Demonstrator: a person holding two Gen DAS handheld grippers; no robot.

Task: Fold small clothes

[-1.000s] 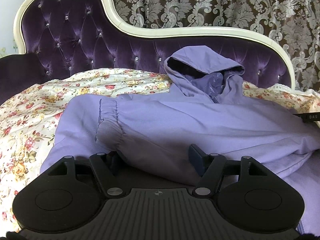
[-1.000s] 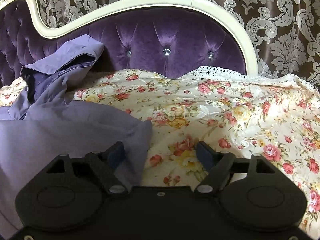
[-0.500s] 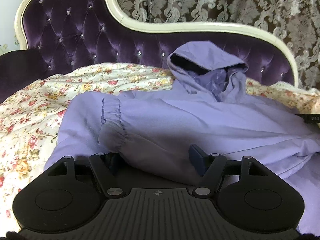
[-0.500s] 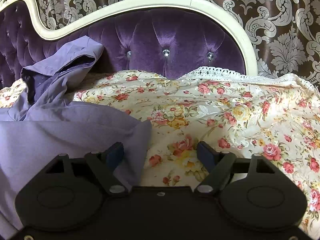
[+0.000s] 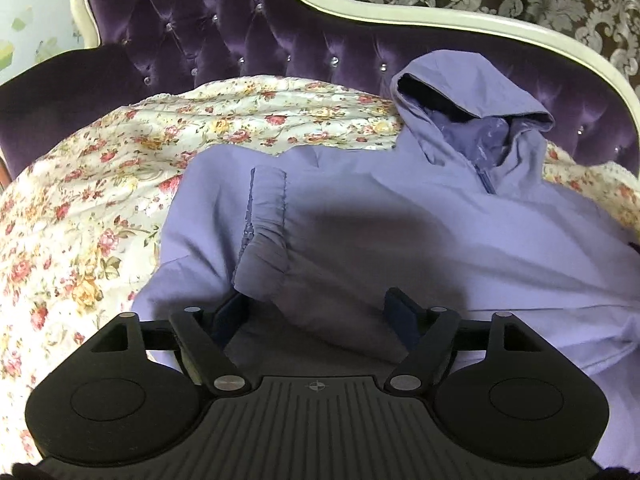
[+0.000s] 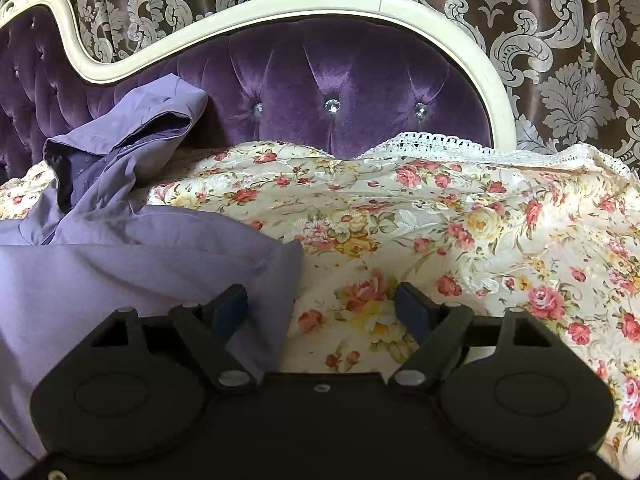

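A lilac hooded jacket (image 5: 420, 216) lies flat on the floral bed cover (image 5: 100, 200), its hood (image 5: 460, 84) leaning against the headboard. One sleeve is folded across the body, with its gathered cuff (image 5: 264, 216) pointing up-left. My left gripper (image 5: 316, 312) is low over that sleeve and its jaws are opening; sleeve fabric lies between the pads but is not pinched. In the right wrist view the jacket (image 6: 120, 264) fills the left side. My right gripper (image 6: 322, 304) stands open at the jacket's right edge, left finger over the fabric, right finger over the cover.
A tufted purple headboard (image 6: 340, 72) with a cream frame runs behind the bed. A patterned curtain (image 6: 560, 60) hangs beyond it. The flowered cover (image 6: 460, 232), with a lace edge, stretches to the right of the jacket.
The left wrist view has tipped downward and rolled slightly, and the left jaws stand a little wider. The sleeve stays laid on the jacket. The right gripper has not moved.
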